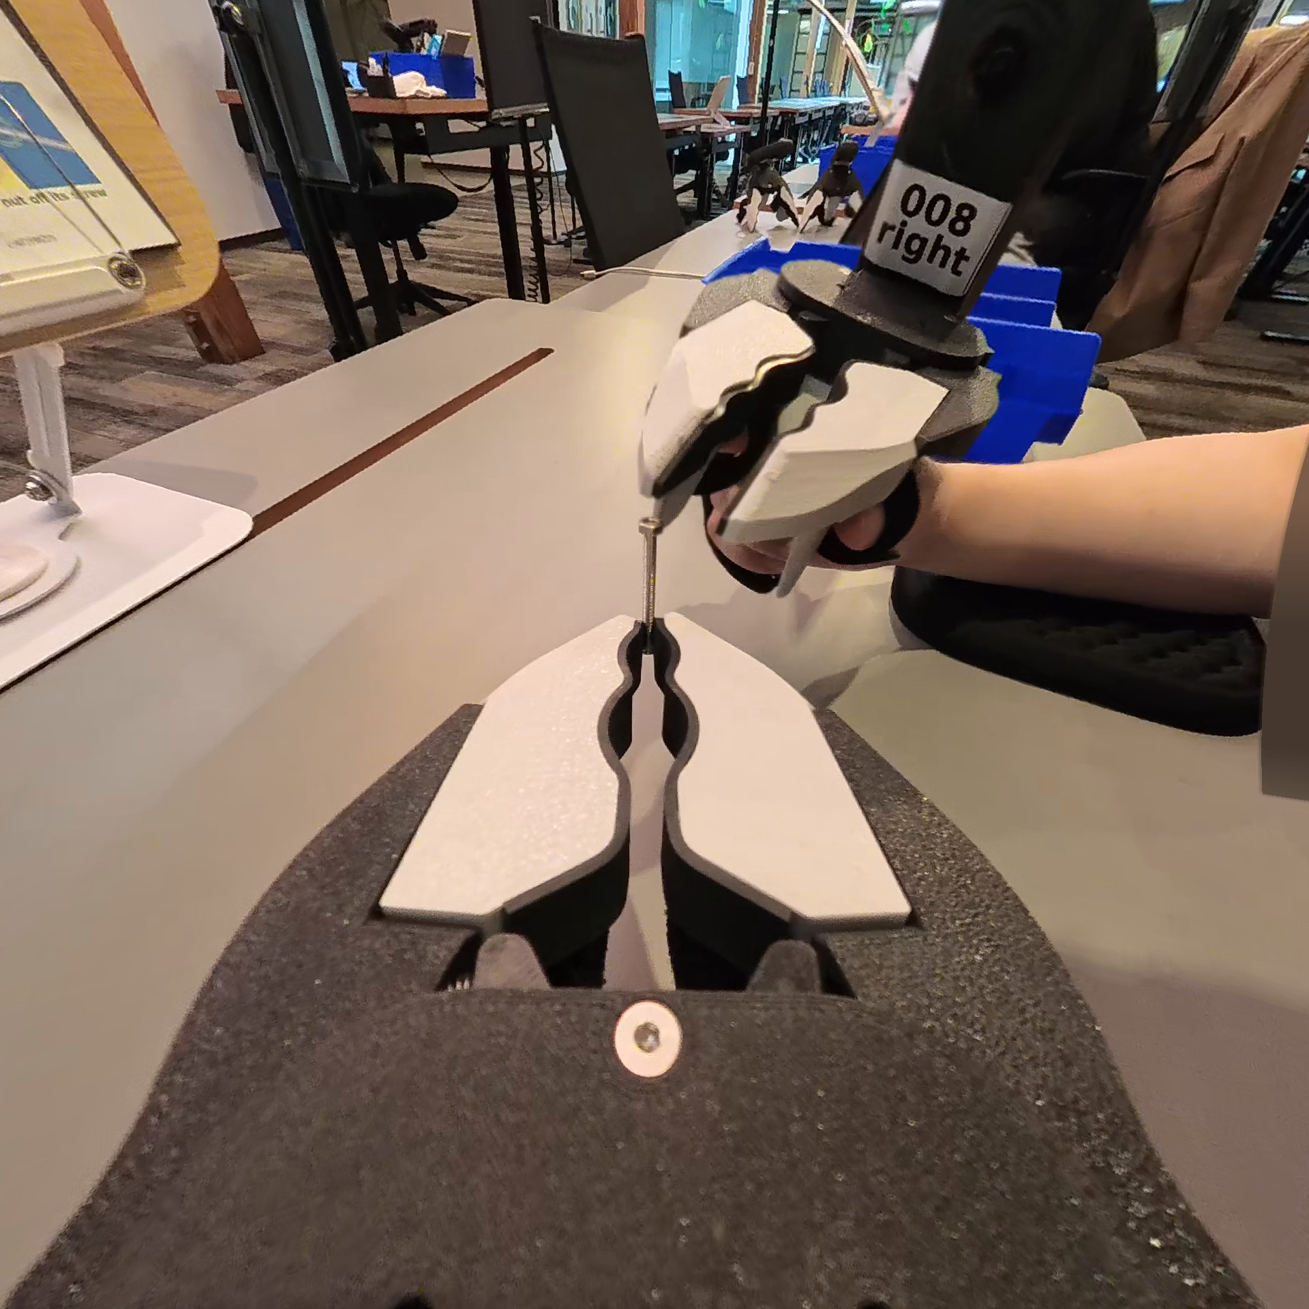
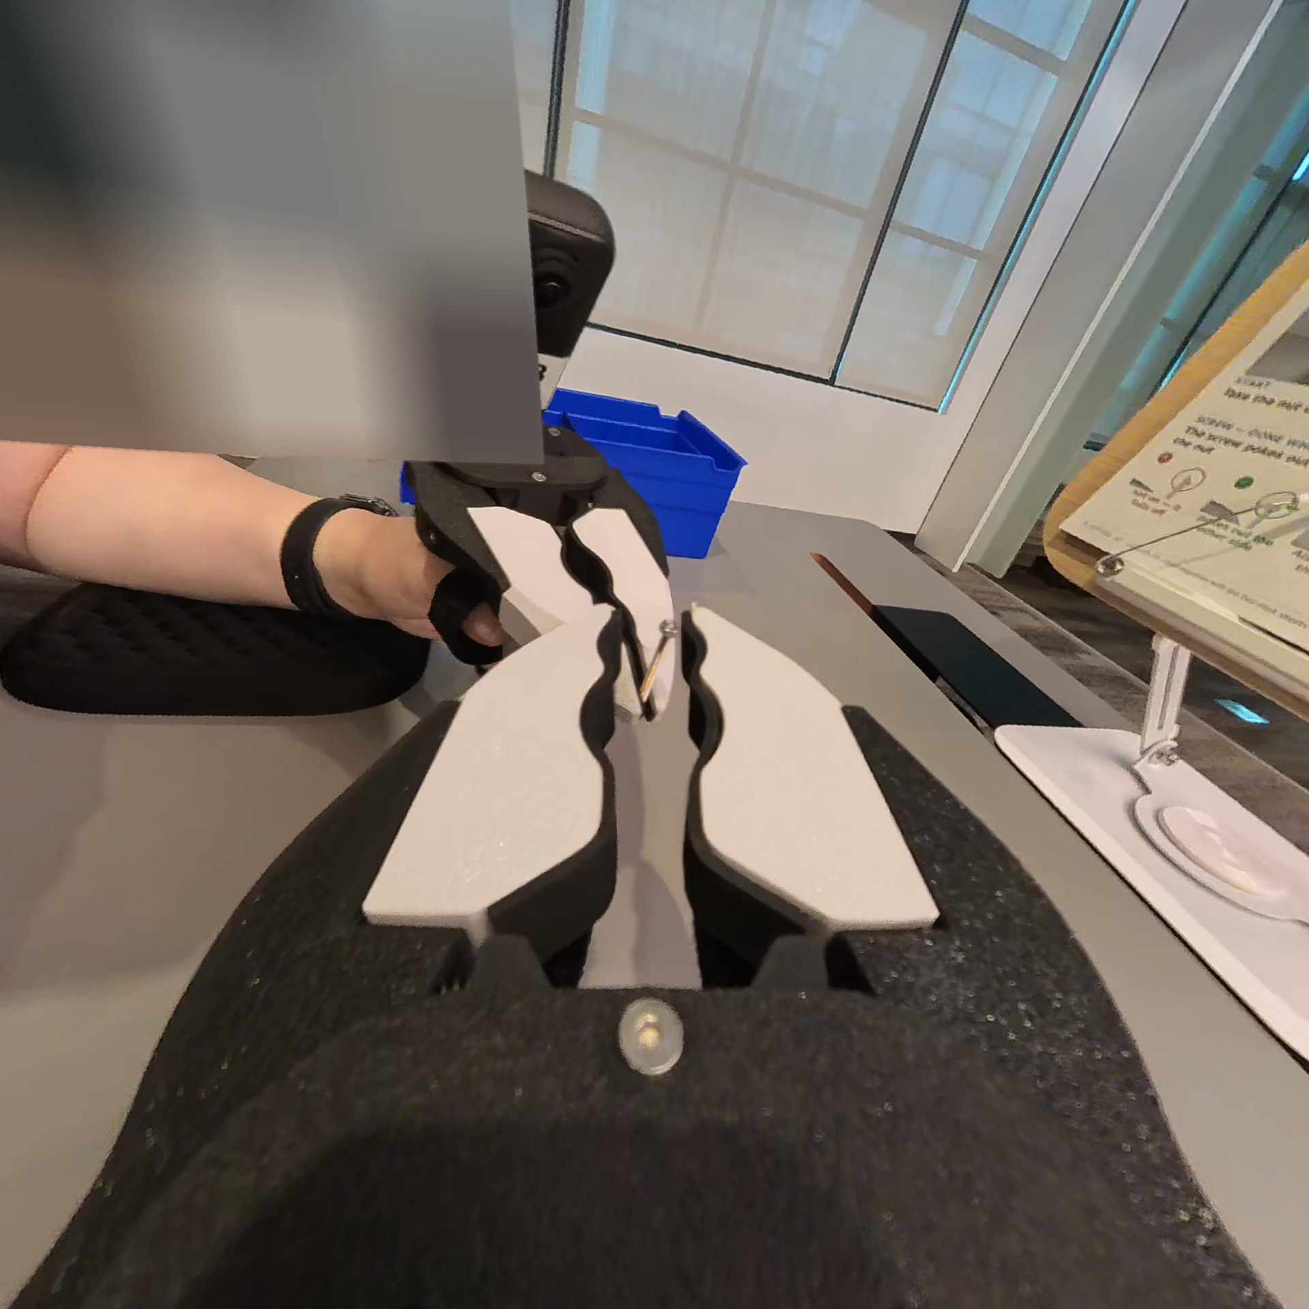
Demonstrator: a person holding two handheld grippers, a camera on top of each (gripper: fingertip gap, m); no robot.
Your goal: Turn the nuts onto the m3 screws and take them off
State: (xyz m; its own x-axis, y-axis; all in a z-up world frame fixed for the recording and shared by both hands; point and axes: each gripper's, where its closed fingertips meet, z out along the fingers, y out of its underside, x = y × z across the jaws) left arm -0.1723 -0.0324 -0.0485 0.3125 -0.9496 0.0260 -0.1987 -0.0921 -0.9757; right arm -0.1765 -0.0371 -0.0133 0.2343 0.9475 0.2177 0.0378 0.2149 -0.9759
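A long thin m3 screw (image 1: 648,577) stands upright with its lower end pinched between the tips of my left gripper (image 1: 648,632), which is shut on it. A small round cap (image 1: 649,525) sits at its top end; I cannot tell whether it is the head or a nut. My right gripper (image 1: 721,549) comes from the far right, open, with one fingertip (image 1: 657,504) just beside the screw's top. In the right wrist view the right gripper (image 2: 655,615) is open and the screw (image 2: 656,662) lies slanted between its tips, held by the left gripper (image 2: 643,708).
Grey table (image 1: 354,602) with a dark slot (image 1: 397,446). Blue bins (image 1: 1027,354) (image 2: 659,460) stand behind. A black padded wrist rest (image 1: 1077,652) (image 2: 198,652) lies under the person's forearm. An instruction board (image 1: 71,212) (image 2: 1204,496) stands on a white base (image 1: 127,524) (image 2: 1133,814). My left and right fingertips are right by each other.
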